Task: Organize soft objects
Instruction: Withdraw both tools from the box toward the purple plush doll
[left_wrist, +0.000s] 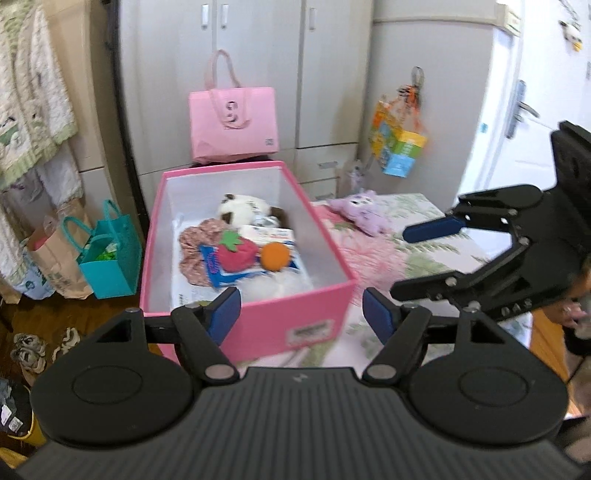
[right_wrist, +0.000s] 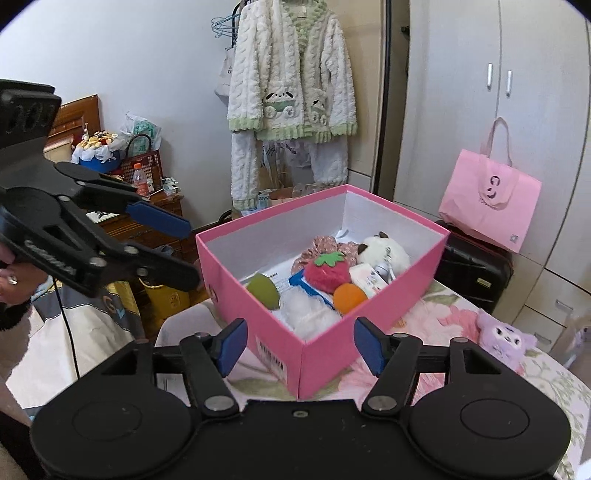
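Note:
An open pink box (left_wrist: 258, 321) stands on the floral bed. Inside lie a red strawberry plush (left_wrist: 234, 251), an orange ball (left_wrist: 275, 256), a panda plush (left_wrist: 243, 208) and a floral scrunchie (left_wrist: 194, 240). The right wrist view also shows a green ball (right_wrist: 263, 291) and white fluff (right_wrist: 306, 314) in the box (right_wrist: 332, 354). A purple owl plush (left_wrist: 360, 214) lies on the bed to the right of the box (right_wrist: 502, 336). My left gripper (left_wrist: 301, 314) hovers open before the box's near wall, holding nothing. My right gripper (right_wrist: 301, 347) is open and empty at the box's near corner.
A pink tote bag (left_wrist: 232, 122) sits on a black suitcase (right_wrist: 472, 269) behind the box, against grey wardrobes. A teal bag (left_wrist: 110, 258) and paper bags stand on the floor at the left. Fleece pyjamas (right_wrist: 291, 85) hang on the wall. A hand grips each tool.

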